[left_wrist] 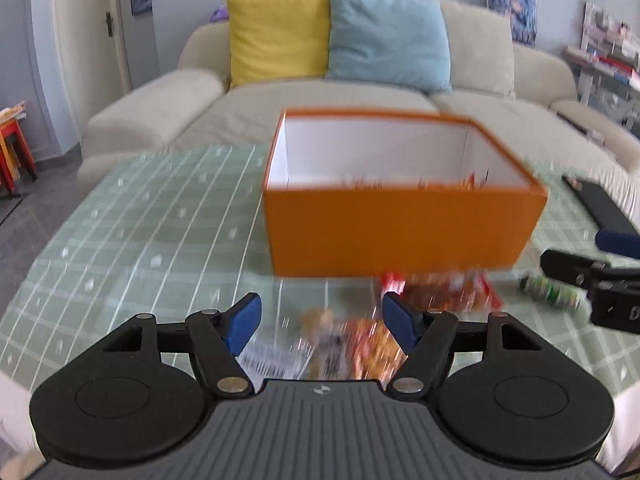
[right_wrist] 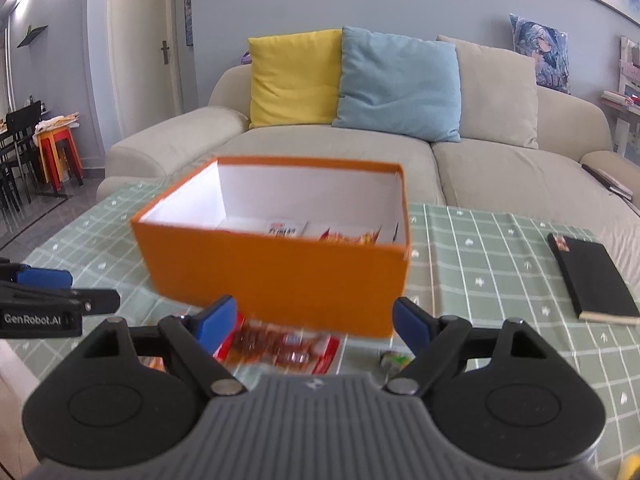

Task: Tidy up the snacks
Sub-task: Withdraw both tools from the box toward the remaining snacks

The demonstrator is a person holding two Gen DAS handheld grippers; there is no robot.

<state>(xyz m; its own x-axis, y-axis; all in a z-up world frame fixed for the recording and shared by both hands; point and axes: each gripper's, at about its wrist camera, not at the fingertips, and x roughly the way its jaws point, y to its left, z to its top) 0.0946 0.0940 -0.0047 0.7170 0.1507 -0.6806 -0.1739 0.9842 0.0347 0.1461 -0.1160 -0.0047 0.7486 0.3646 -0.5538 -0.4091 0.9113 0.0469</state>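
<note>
An open orange box (left_wrist: 400, 232) with white inner walls stands on the green checked tablecloth (left_wrist: 160, 220). Two snack packets (right_wrist: 286, 229) lie inside it, by the near wall. In front of the box lie a red packet (left_wrist: 440, 292), an orange packet (left_wrist: 372, 344), a clear-and-white packet (left_wrist: 276, 360) and a small green sweet (left_wrist: 552, 292), all blurred. My left gripper (left_wrist: 322, 324) is open above the orange and clear packets. My right gripper (right_wrist: 316, 320) is open over the red packet (right_wrist: 280, 348), with nothing between its fingers.
A black notebook (right_wrist: 592, 280) lies on the table to the right of the box. Behind the table is a beige sofa (right_wrist: 320, 148) with yellow and blue cushions. Each gripper shows at the edge of the other's view, the left gripper (right_wrist: 94, 289) and the right gripper (left_wrist: 572, 248).
</note>
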